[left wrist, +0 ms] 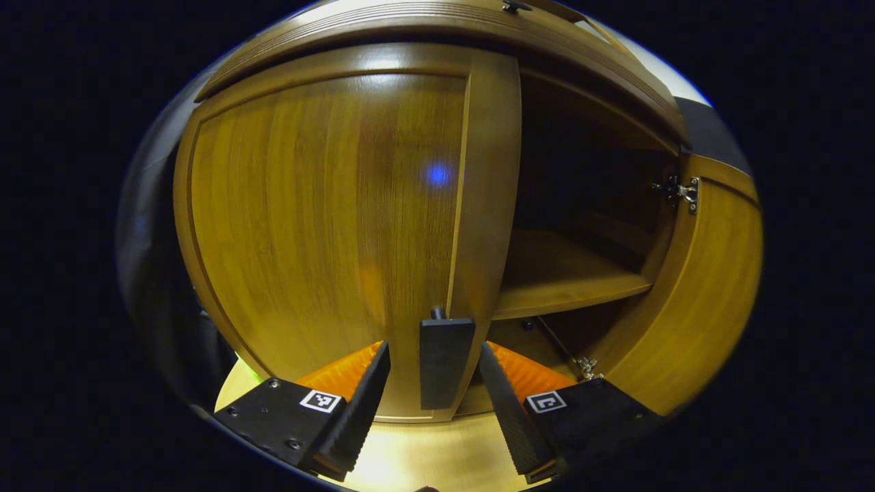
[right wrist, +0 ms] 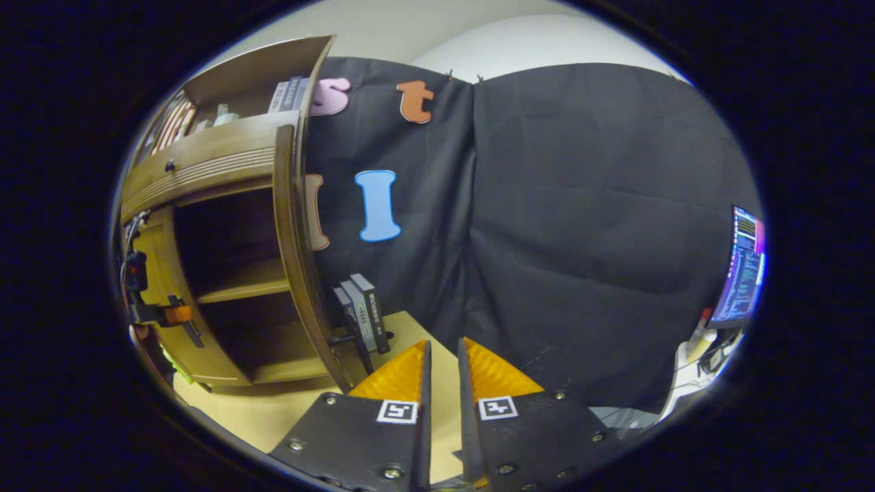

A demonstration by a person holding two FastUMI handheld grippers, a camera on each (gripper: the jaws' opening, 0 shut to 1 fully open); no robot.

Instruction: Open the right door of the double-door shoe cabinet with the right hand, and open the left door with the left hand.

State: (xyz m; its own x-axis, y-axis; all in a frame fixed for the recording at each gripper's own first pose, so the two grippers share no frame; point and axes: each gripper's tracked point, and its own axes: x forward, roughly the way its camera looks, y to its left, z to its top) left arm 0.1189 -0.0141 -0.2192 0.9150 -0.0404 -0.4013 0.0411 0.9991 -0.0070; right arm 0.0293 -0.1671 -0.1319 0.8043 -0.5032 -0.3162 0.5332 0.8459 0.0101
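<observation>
Jaws of the left gripper stood apart, straddling the dark rectangular handle of the closed brown wooden left door, neither finger pressing it. That handle sat dead centre between the fingers, long axis vertical, on the door's inner edge, so the left gripper was clearly nearer; likely next: pinch and pull. Jaws of the right gripper were nearly together, holding nothing, aimed at the black cloth wall, well off from the cabinet. The brown wooden right door was swung wide, one pale wooden shelf exposed. Count: two doors, one open, one shut; two metal hinges on the open door; three upright books beside the cabinet; one lit monitor far right.
</observation>
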